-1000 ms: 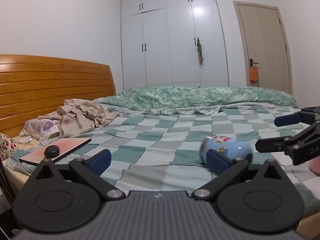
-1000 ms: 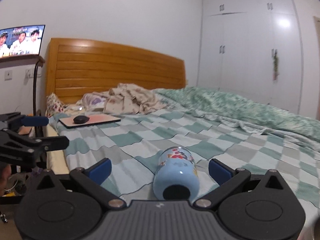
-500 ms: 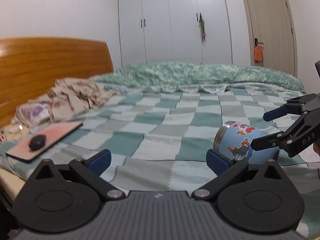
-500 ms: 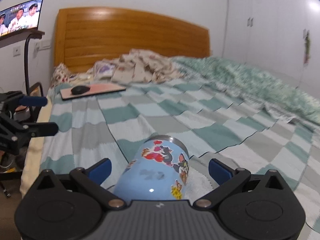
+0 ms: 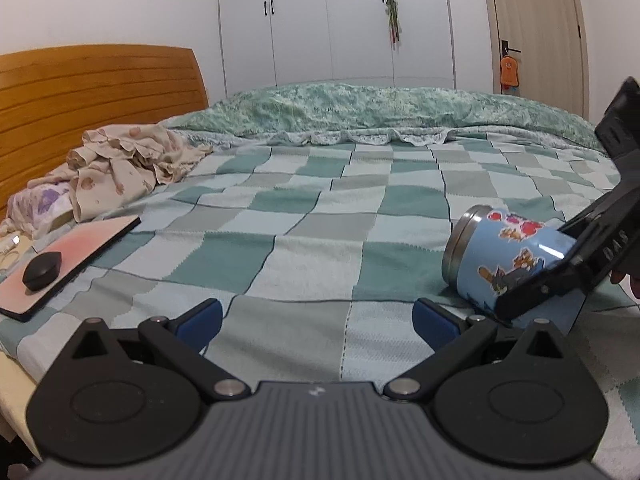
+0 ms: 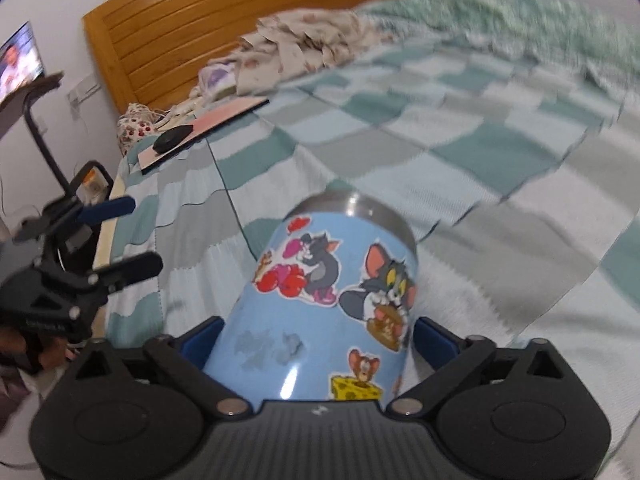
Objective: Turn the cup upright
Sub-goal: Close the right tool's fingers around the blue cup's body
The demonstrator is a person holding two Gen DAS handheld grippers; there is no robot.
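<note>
I count one cup point(image 6: 332, 304), blue with cartoon stickers, sitting between my right gripper point(image 6: 316, 334)'s two fingers. I have two grippers in view; the left gripper point(image 5: 316, 316) shows two blue pads point(image 5: 200, 316). Ahead and left of it lies one pink board point(image 5: 68, 256) carrying one black mouse point(image 5: 42, 270). Beyond that I see one heap of crumpled cloth point(image 5: 128, 164). Far ahead: one door point(image 5: 536, 28), one wardrobe point(image 5: 332, 20).

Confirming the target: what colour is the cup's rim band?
Silver metal, on the light-blue cartoon-stickered cup; clearest in the right wrist view.
</note>
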